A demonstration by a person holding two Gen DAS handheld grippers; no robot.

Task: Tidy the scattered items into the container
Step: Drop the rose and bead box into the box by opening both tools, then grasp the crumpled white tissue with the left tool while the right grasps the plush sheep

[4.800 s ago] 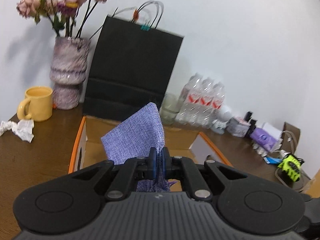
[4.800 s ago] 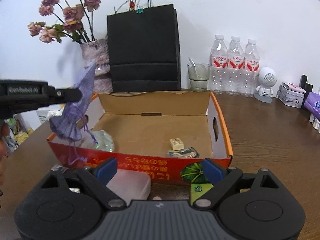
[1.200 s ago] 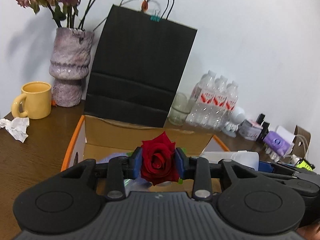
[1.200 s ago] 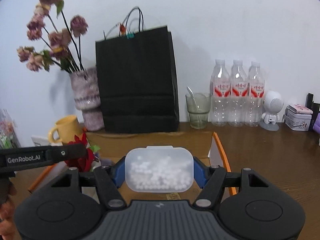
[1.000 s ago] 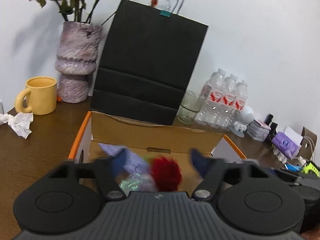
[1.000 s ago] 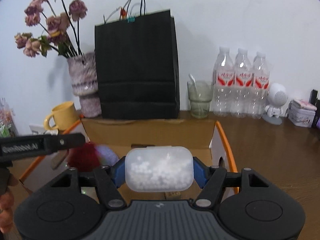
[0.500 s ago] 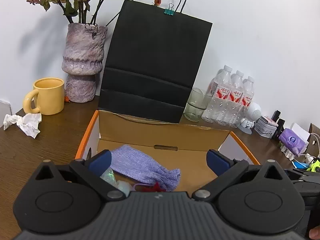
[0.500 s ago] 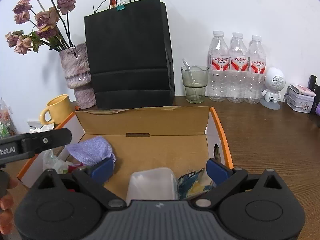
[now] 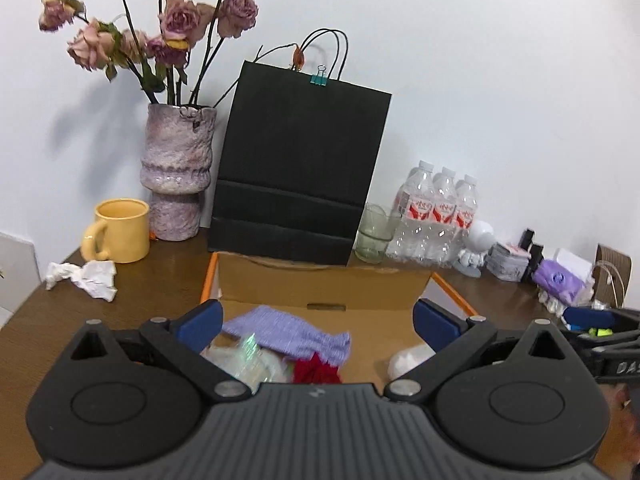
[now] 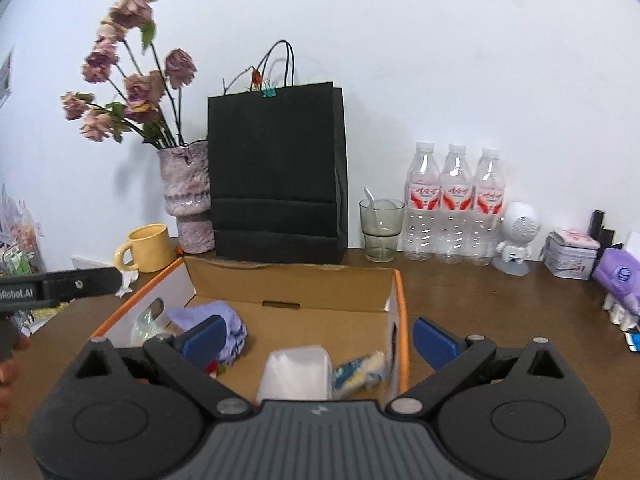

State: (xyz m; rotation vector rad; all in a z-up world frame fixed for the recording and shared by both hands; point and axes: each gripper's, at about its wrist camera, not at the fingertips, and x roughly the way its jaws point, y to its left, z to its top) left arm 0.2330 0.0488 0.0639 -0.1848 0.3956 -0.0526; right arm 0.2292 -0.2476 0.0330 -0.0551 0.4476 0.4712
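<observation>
Box (image 10: 280,280) holds the purple pouch (image 10: 216,316), red rose (image 9: 316,370) and white pill case (image 10: 298,372). Both tongs, left gripper (image 9: 316,320) and right gripper (image 10: 318,334), gape empty above it. We'd lift clear of the rim and check the table for strays like the crumpled tissue (image 9: 86,276).

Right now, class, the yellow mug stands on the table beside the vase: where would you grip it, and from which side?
Grip the yellow mug by its handle, coming from the left: the mug stands upright and the loop sticks out on that side, away from the vase. Probably pinch the loop; both the left gripper and the right gripper are open and empty.
</observation>
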